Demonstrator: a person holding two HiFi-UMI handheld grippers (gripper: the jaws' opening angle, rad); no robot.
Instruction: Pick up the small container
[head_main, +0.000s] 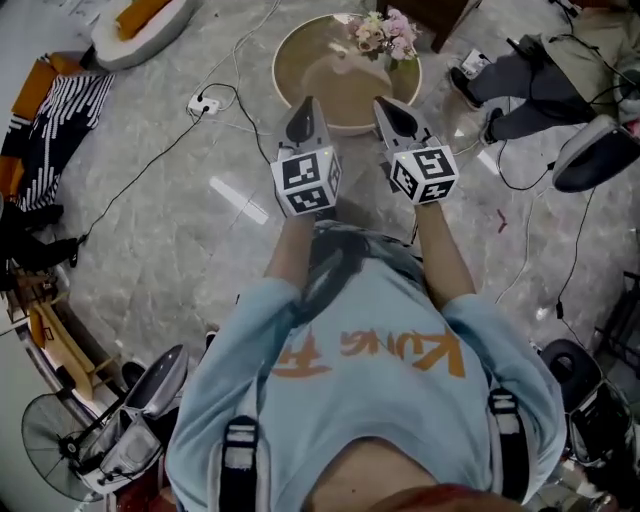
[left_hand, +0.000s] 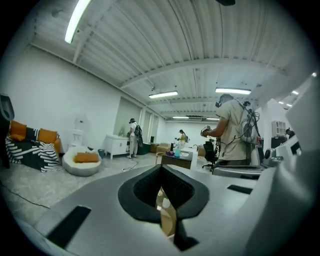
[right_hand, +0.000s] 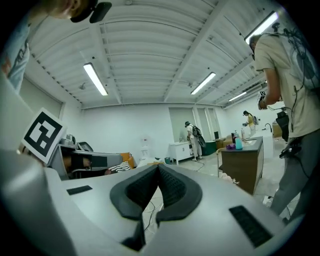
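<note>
In no view can I make out a small container. A round tan table (head_main: 292, 42) with a bunch of pink flowers (head_main: 385, 32) stands on the floor ahead of me. Both grippers are held up in front of my chest, side by side, pointing toward that table. The left gripper (head_main: 303, 104) is shut with nothing in it; in its own view the pads (left_hand: 161, 168) meet, and a sliver of tan table shows below them. The right gripper (head_main: 386, 103) is shut and empty too, its pads (right_hand: 157, 168) touching at the tip.
A white beanbag with an orange cushion (head_main: 140, 25) and a striped cushion (head_main: 65, 100) lie at the far left. A power strip (head_main: 198, 102) and cables run across the marble floor. A seated person's legs (head_main: 520, 90) are at the right, a fan (head_main: 60, 450) at the lower left.
</note>
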